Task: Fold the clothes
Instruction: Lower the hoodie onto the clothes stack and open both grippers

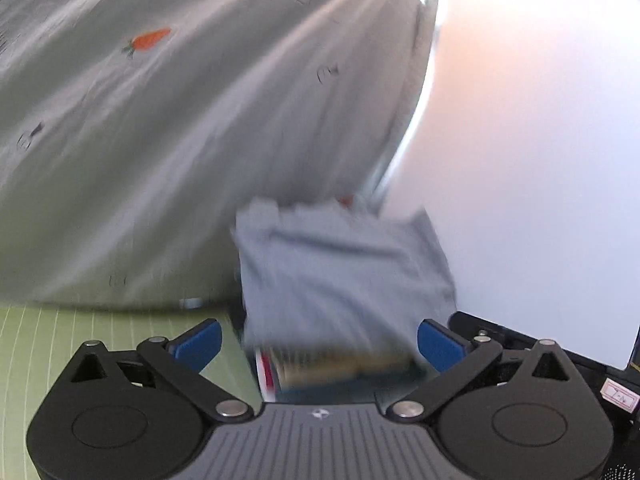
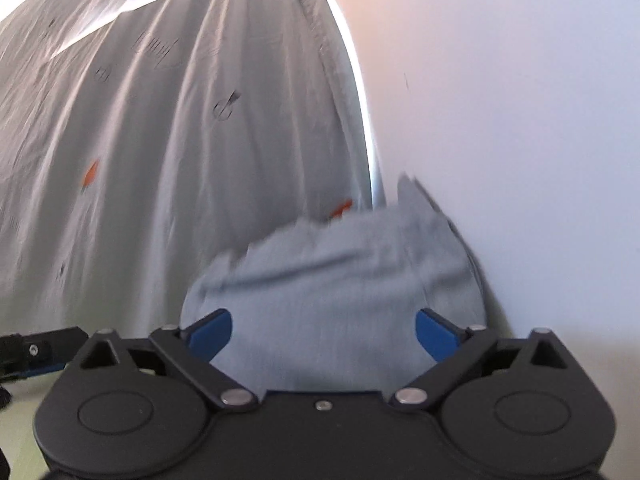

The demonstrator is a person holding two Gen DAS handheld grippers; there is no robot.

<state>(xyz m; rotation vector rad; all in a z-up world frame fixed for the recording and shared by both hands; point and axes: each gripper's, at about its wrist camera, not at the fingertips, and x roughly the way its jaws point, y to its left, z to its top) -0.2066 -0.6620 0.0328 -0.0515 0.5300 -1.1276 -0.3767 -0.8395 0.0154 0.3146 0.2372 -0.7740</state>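
Left wrist: folded blue-grey garment (image 1: 340,264) lies ahead by the white wall (image 1: 520,160). Left gripper (image 1: 319,342) & right gripper (image 2: 323,334) both spread wide, empty. Cloth prob. soft, light, limp; grip at folded edge.

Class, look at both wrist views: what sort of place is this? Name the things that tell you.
Probably a bedroom at home. A grey curtain or sheet printed with carrots hangs beside a plain white wall, and a folded blue-grey garment sits on a green striped mat like bedding.
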